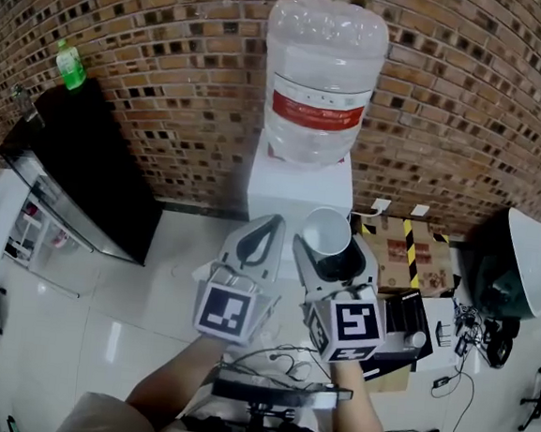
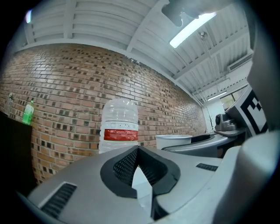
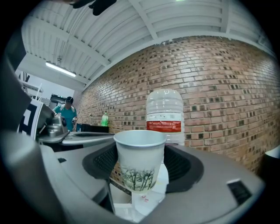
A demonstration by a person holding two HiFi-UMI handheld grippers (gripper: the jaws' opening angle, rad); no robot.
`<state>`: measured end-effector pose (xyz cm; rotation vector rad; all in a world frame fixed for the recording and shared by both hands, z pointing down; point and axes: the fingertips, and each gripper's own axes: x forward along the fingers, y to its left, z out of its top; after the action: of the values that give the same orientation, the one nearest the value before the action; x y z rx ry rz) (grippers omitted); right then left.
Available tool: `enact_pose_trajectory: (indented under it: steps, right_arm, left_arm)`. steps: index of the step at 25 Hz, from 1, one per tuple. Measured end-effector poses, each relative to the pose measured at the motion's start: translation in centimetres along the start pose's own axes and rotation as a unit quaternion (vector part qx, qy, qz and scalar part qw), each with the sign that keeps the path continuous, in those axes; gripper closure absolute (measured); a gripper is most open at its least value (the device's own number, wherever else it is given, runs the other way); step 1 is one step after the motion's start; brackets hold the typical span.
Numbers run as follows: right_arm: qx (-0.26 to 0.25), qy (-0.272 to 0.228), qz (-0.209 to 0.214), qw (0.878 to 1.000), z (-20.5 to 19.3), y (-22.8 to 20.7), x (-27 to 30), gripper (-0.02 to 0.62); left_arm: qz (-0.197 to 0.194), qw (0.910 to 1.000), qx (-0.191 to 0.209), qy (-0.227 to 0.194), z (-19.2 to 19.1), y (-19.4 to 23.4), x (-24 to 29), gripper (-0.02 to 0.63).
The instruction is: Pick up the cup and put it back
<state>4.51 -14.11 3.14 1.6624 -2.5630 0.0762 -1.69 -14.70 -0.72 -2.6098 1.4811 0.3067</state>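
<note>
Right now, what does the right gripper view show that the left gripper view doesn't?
Only the right gripper view: the paper cup's plant print, the cup gripped by the right claw, and a person in teal. Only the left gripper view: the left claw shut and empty. Both: the water bottle with a red label, the green bottle, the brick wall.

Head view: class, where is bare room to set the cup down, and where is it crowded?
Free: bare white floor between the black cabinet and the water dispenser. Crowded: the right side, with cardboard box and cables.
</note>
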Motion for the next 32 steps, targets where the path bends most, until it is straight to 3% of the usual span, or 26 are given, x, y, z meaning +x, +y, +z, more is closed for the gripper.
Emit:
enact_pose_trajectory:
  steps: [5, 8, 14, 21, 32]
  right_arm:
    - [0.005, 0.01, 0.0, 1.0, -1.1, -0.6, 0.7, 0.262]
    - [-0.005, -0.013, -0.001, 1.0, -1.8, -1.2, 1.4, 0.262]
    - [-0.004, -0.019, -0.007, 1.0, -5.3, -2.3, 3.2, 0.259]
    - [0.004, -0.018, -0.011, 1.0, -13.9, -4.4, 6.5, 0.259]
    - [-0.021, -0.01, -0.011, 1.0, -34.5, -5.9, 10.4, 0.259]
  left_arm:
    - [-0.008, 0.9998, -0.014, -0.011, -0.6, 0.1, 0.3, 0.617]
    - [-0.008, 0.9998, -0.014, -0.013, -1.4, 0.3, 0.4, 0.616]
    - [-0.01, 0.9999, -0.003, -0.001, -5.7, 0.5, 0.5, 0.615]
    - [-0.001, 1.0, 0.006, -0.007, -14.1, 1.0, 1.3, 0.614]
    - [0.013, 0.9998, 0.003, 0.016, -34.8, 0.5, -0.9, 0.614]
